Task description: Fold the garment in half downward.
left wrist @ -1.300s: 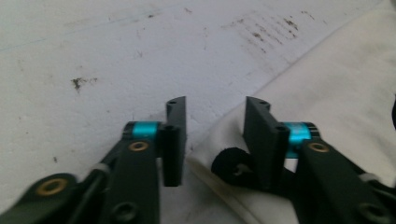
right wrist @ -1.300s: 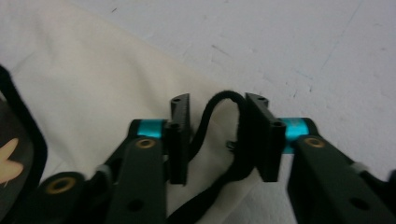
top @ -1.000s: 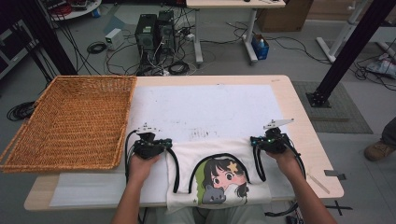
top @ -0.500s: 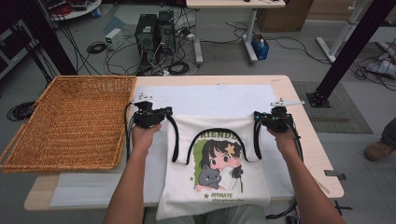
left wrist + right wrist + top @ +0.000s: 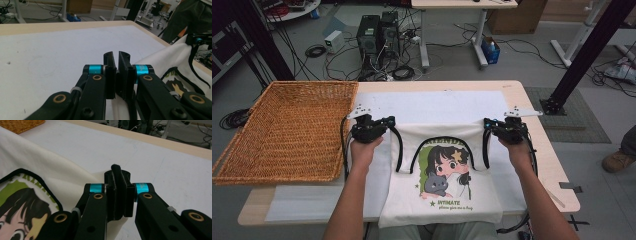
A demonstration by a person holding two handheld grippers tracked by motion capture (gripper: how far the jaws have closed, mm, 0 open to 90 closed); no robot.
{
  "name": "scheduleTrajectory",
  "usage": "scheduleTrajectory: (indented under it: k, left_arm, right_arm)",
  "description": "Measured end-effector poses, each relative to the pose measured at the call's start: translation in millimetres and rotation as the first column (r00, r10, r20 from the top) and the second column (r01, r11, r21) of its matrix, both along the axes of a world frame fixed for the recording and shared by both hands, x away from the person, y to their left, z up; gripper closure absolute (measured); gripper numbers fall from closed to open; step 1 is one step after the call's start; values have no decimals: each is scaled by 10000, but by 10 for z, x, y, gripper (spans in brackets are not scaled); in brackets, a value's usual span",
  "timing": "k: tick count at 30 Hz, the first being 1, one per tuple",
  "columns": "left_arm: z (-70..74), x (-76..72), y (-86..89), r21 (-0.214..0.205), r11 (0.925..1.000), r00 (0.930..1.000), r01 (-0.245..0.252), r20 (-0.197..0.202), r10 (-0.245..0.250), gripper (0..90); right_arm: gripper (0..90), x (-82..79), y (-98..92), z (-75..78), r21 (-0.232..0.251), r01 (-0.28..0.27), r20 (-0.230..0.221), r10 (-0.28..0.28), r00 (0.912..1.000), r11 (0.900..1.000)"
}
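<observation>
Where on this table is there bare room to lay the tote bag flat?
The white mat is bare between the bag's top edge and the table's far edge. Another bare strip lies near the front left, below the wicker basket. The middle is crowded: the tote bag stretches between left gripper and right gripper.

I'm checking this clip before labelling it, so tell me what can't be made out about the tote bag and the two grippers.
- Tote bag: its bottom edge hangs past the table front in the high view.
- Printed small text under the cartoon: too small in the high view.
- Left gripper: its black fingers cover the cloth edge between them.
- Right gripper: how much strap it pinches is hidden by its fingers.
</observation>
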State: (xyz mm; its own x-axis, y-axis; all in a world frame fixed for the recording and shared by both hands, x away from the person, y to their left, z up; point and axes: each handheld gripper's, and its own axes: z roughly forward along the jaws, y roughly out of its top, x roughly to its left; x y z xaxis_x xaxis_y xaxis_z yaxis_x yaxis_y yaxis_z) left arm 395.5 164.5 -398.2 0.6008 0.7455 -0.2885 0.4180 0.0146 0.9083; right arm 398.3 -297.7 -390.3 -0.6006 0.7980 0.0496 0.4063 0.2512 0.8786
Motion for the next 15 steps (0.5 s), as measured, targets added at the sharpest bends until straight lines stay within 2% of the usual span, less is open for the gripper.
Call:
scheduleTrajectory:
  k: [1, 2, 3, 4, 5, 6, 8, 9, 10, 13, 14, 15]
  left_arm:
    - [-7, -52, 2, 2, 10000, 10000, 14, 49, -14, 842]
    - [-16, -106, 8, -16, 10000, 10000, 38, 53, -38, 842]
    - [-26, -166, 10, -88, 10000, 10000, 41, 75, -40, 842]
    - [-36, -228, 18, -76, 10000, 9999, 63, 132, -62, 842]
    - [-47, -294, 19, -188, 9998, 9999, 74, 148, -71, 842]
    - [-56, -364, 20, -226, 9997, 9997, 117, 200, -112, 842]
    - [-72, -503, 15, -169, 9996, 9992, 213, 333, -207, 842]
    - [-80, -574, 14, -150, 9995, 9990, 275, 362, -269, 841]
    - [-90, -645, 16, -215, 9993, 9986, 320, 425, -311, 841]
    - [-146, -862, 17, -185, 9989, 9975, 440, 565, -429, 841]
    - [-205, -984, 21, -200, 9986, 9973, 495, 548, -483, 841]
    - [-205, -984, 21, -200, 9986, 9973, 495, 548, -483, 841]
  right_arm:
    - [863, 0, 0, 0, 0, 0, 0, 0, 10000, 10000]
    - [863, -63, -5, -1, -9, -111, 40, 111, 9999, 9999]
    - [863, -199, -20, -15, 48, -302, 199, 301, 9993, 9995]
    - [863, -199, -20, -15, 48, -302, 199, 301, 9993, 9995]
    - [862, -352, -39, -30, 140, -511, 357, 506, 9981, 9986]
    - [862, -352, -39, -30, 140, -511, 357, 506, 9981, 9986]
    - [863, -508, -54, -51, 252, -751, 470, 739, 9962, 9969]
    - [862, -649, -65, -85, 331, -976, 535, 958, 9940, 9947]
    - [862, -649, -65, -85, 331, -976, 535, 958, 9940, 9947]
    - [861, -848, -73, -156, 437, -1216, 515, 1193, 9915, 9916]
    - [860, -966, -91, -214, 468, -1291, 510, 1267, 9906, 9905]
    - [859, -1018, -98, -250, 458, -1314, 462, 1293, 9905, 9903]
